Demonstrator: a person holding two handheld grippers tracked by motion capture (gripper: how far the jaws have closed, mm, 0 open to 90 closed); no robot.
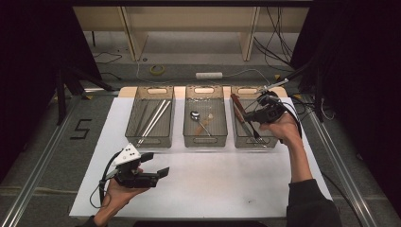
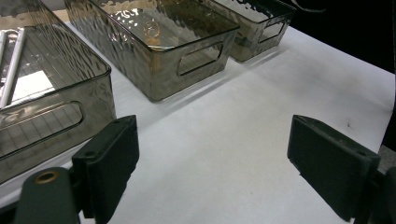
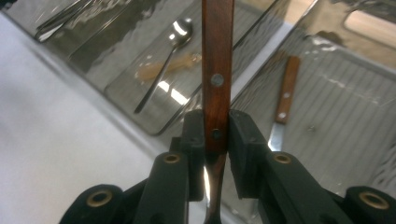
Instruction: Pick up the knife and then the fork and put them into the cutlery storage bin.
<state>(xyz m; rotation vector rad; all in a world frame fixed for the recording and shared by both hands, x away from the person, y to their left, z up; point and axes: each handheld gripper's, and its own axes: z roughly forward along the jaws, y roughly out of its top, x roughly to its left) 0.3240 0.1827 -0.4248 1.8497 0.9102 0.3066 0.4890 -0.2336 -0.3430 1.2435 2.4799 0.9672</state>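
Observation:
My right gripper [image 1: 250, 116] is over the right-hand bin [image 1: 239, 142], shut on the wooden handle of a utensil [image 1: 237, 107]. In the right gripper view the riveted handle [image 3: 217, 70] rises from between the pads of the right gripper [image 3: 216, 123], and its metal part runs down toward the camera. A second wooden-handled knife [image 3: 285, 93] lies on the floor of that bin. My left gripper [image 1: 156, 164] rests low over the white tabletop, near its front left. The left gripper [image 2: 212, 154] is open, with only bare table between its pads.
Three clear bins stand in a row at the back of the white table [image 1: 213, 179]. The left bin [image 1: 151, 139] holds long pale sticks [image 1: 153, 120]. A metal spoon [image 1: 198, 120] lies in the middle bin [image 1: 204, 139]. Dark curtains flank the table.

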